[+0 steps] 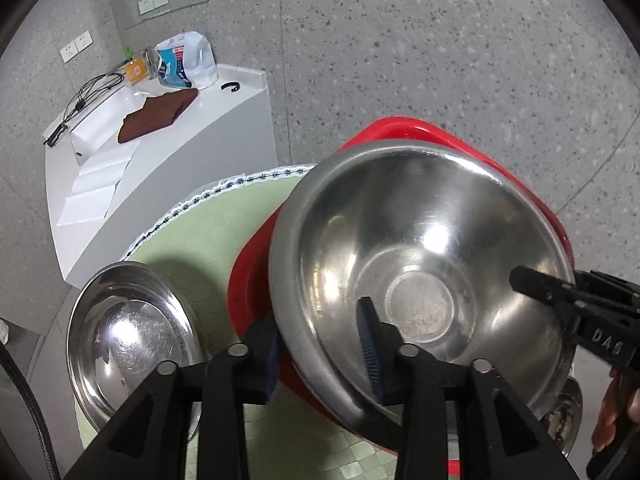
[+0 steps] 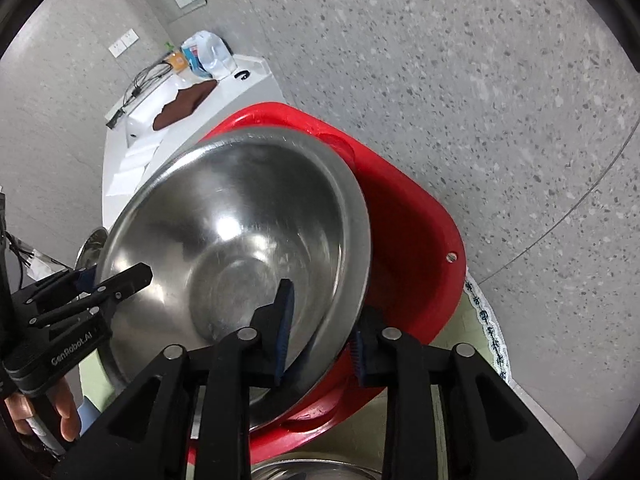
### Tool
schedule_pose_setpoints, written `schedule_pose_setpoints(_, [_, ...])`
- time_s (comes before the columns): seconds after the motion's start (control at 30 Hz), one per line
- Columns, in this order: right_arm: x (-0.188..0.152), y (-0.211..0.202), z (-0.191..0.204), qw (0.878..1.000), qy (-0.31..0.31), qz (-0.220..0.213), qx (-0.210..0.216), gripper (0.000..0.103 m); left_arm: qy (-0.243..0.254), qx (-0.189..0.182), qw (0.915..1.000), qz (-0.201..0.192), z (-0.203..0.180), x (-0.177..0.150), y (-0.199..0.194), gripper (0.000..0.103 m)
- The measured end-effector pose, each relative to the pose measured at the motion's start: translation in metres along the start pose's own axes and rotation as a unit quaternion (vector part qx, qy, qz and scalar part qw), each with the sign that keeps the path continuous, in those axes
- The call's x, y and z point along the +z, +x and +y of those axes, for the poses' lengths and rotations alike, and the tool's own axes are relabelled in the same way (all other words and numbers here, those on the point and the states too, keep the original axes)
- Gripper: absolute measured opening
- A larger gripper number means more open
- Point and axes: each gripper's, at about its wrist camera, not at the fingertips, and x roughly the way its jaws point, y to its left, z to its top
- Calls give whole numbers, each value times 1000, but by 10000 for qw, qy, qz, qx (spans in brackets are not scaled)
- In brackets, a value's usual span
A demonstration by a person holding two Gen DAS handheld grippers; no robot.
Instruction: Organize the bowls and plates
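Observation:
A large steel bowl (image 1: 424, 264) hangs tilted over a red plastic basin (image 1: 400, 126), held from both sides. My left gripper (image 1: 320, 354) straddles its near-left rim, one pad inside and one outside. My right gripper (image 2: 320, 338) straddles the opposite rim (image 2: 352, 240) the same way, and it shows in the left wrist view (image 1: 560, 292) at the bowl's right edge. A shallow steel plate (image 1: 128, 336) lies on the green mat to the left. Another steel dish (image 2: 312, 470) peeks in at the bottom of the right wrist view.
The basin (image 2: 412, 216) sits on a round table with a green mat (image 1: 208, 232) and lace edge (image 2: 488, 328). Behind stands a white counter (image 1: 168, 152) with a brown cloth (image 1: 156, 114), cables and a plastic bag. Grey speckled floor lies all around.

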Motion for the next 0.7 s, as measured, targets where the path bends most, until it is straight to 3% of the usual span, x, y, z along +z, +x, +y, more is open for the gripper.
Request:
schedule_pose_setpoints(0.1, [-1,0,1,10000,-21,-17,-73,34,6,-15,10000,-25,-7,10,5,48])
schedule_pose_setpoints(0.17, [-1,-3,2,10000,22,-17,9,45,8,-106,9999,-73,-8,15,0,63])
schedule_pose_setpoints(0.27, [-2,-14,4,9998,61,-200,27,67,98,-195,9990,-381,2,14,-19,79])
schedule_pose_setpoints(0.3, [-3,-19,5,9996,95,-274,-15,70,104,-238,9986,-468,2,10,-27,81])
schedule_pose_setpoints(0.47, [-14,-46,12,9986,156,-484,-116,69,184,-434,9964,-700,15,-14,-68,83])
schedule_pose_setpoints(0.57, [-35,-70,23,9973,176,-666,-258,69,241,-412,9941,-979,40,-40,-105,91])
schedule_pose_setpoints(0.7, [-80,-103,52,9960,173,-858,-171,70,265,-242,9916,-1240,72,-93,-155,92])
